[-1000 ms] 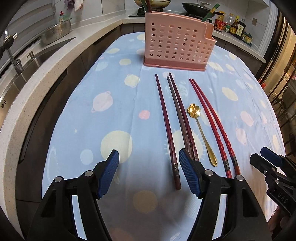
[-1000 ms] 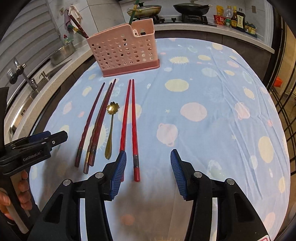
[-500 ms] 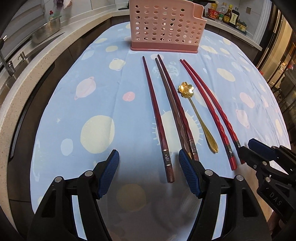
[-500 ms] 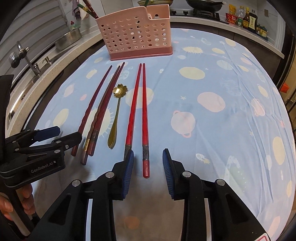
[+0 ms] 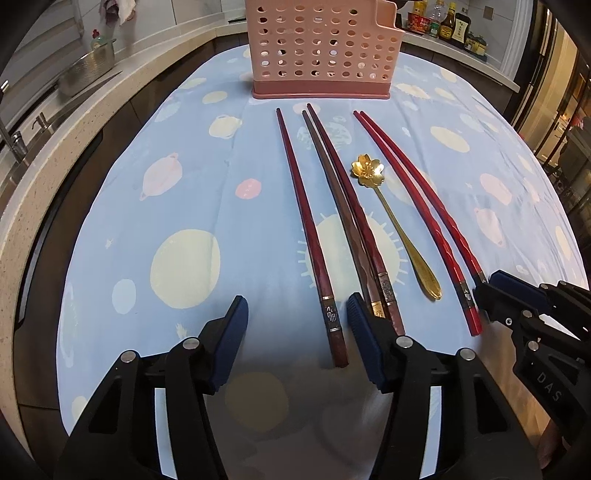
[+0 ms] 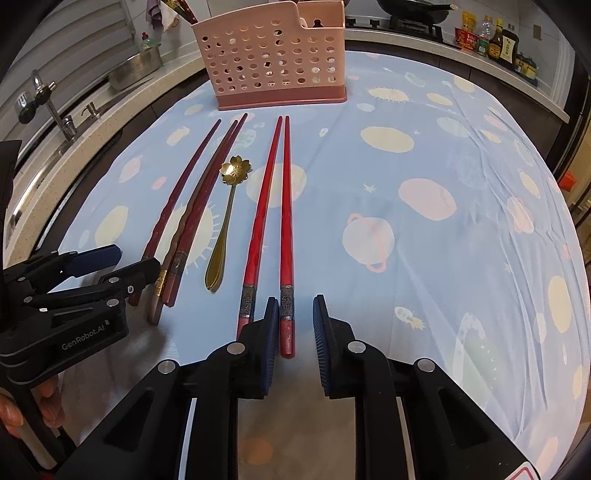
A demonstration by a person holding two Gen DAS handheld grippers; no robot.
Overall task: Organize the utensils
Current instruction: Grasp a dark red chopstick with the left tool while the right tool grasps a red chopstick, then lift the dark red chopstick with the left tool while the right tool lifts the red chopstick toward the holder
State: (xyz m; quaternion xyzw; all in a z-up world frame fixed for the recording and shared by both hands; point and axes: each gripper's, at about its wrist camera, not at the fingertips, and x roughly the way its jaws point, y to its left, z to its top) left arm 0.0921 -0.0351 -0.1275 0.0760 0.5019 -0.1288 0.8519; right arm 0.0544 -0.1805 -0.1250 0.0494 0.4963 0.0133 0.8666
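A pink perforated utensil holder (image 5: 320, 48) (image 6: 275, 55) stands at the far end of the blue patterned tablecloth. Three dark red-brown chopsticks (image 5: 308, 225) (image 6: 184, 214), a gold flower-bowl spoon (image 5: 391, 218) (image 6: 225, 221) and two bright red chopsticks (image 5: 424, 206) (image 6: 284, 221) lie side by side before it. My left gripper (image 5: 297, 317) is open, with the handle end of the leftmost dark chopstick between its fingers. My right gripper (image 6: 295, 314) is open and narrowed around the handle end of the right red chopstick, not touching it.
A steel sink with faucet (image 6: 48, 103) and a metal pot (image 5: 86, 72) sit on the counter at left. Sauce bottles (image 5: 448, 24) stand on the back counter. The tablecloth (image 6: 443, 192) spreads to the right of the utensils.
Both grippers moved forward toward the utensil handles. The right gripper's fingers narrowed from wide open and now flank the right red chopstick's end. The left gripper stayed wide open.
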